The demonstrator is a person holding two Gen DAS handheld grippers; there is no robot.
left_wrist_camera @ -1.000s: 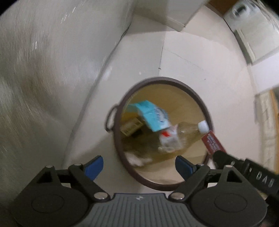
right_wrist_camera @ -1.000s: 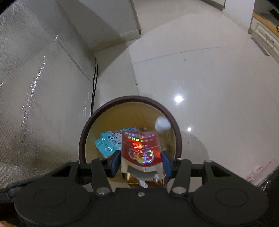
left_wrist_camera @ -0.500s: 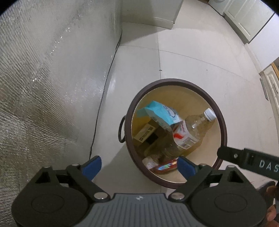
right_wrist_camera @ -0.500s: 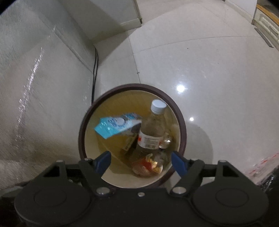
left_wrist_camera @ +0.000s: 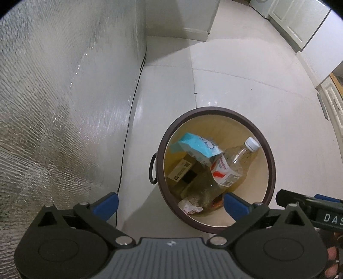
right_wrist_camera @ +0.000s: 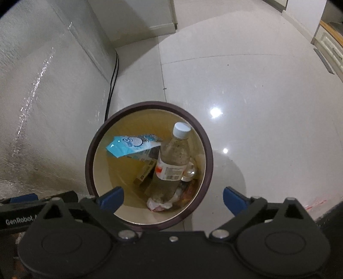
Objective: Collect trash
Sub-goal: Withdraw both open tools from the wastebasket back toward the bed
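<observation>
Below me the floor (right_wrist_camera: 246, 70) is pale, glossy tile with thin dark grout lines, and two bright spots of ceiling light (right_wrist_camera: 215, 112) glare off it. Along my left runs a wall covered in silvery, quilted foil sheeting (left_wrist_camera: 53, 90) that glitters where the light catches it. A black cable (right_wrist_camera: 112, 77) trails down the floor along the foot of that wall. At the far end stands a white cabinet base (left_wrist_camera: 193, 23) casting a soft shadow forward. Off to the right edge I see white panelled cupboard doors (left_wrist_camera: 298, 19) and a strip of wooden trim (right_wrist_camera: 330, 28).
</observation>
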